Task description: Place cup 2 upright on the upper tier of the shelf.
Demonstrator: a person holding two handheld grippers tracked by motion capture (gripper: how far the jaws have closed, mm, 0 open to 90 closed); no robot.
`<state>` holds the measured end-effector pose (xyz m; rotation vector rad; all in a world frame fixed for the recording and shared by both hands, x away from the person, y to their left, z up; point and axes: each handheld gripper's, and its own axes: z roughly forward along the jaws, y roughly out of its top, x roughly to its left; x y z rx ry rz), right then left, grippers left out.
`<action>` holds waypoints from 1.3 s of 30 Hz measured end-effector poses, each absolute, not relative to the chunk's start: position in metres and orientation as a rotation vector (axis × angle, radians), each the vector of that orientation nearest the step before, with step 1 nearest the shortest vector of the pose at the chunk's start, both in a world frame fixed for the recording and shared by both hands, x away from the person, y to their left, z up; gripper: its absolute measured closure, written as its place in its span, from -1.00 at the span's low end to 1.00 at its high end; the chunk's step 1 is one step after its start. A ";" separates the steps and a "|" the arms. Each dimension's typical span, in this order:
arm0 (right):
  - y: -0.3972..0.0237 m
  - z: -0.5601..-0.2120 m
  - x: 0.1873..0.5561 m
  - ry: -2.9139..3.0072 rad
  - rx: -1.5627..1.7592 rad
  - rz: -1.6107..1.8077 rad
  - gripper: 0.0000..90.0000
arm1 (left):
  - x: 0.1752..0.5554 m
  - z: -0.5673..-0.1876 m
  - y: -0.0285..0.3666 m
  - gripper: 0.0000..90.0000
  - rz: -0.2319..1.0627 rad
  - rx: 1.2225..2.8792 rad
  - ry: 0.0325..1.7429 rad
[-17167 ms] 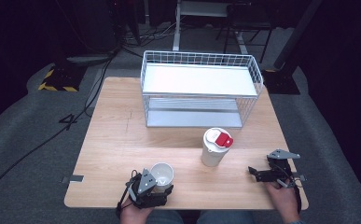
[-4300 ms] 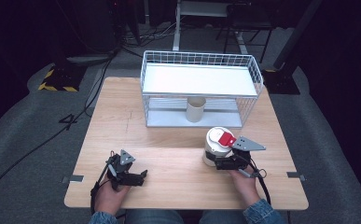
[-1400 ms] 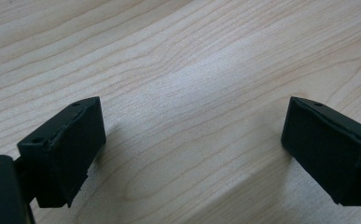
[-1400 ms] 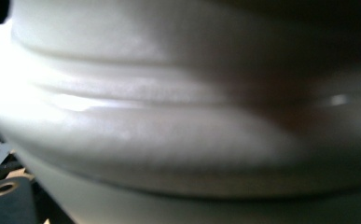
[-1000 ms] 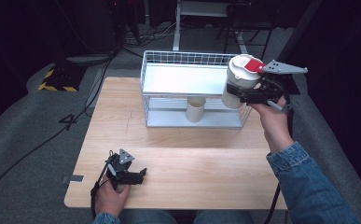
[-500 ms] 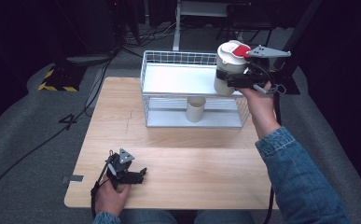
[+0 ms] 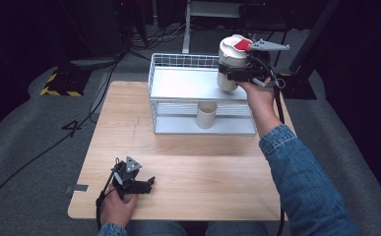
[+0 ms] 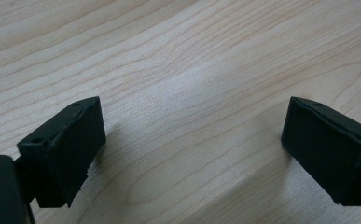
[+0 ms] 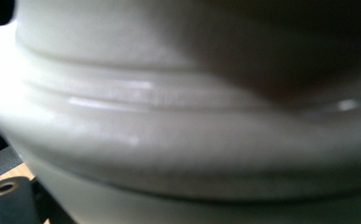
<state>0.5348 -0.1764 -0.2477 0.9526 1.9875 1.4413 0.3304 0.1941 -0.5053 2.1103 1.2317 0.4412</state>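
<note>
A white tumbler with a red-tabbed lid hangs in the air over the right part of the top shelf of the white wire rack. My right gripper is shut on the tumbler's body, and its cream wall sits blurred right against that gripper's camera. A small cream cup stands upright on the rack's lower shelf. My left gripper rests open near the table's front left edge, its two black pads wide apart over bare wood.
The wooden table has free room between the rack and its front edge. Dark floor with cables and a black-and-yellow striped block lie to the left. A person's denim sleeve crosses the right side.
The right gripper has carried the tumbler leftward, from beside the rack's right end to over its top shelf. The left gripper stayed put.
</note>
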 end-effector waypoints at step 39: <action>-0.152 -0.274 0.565 2.020 0.998 1.457 -0.78 | 0.331 -0.505 0.194 -0.85 0.442 2.114 1.228</action>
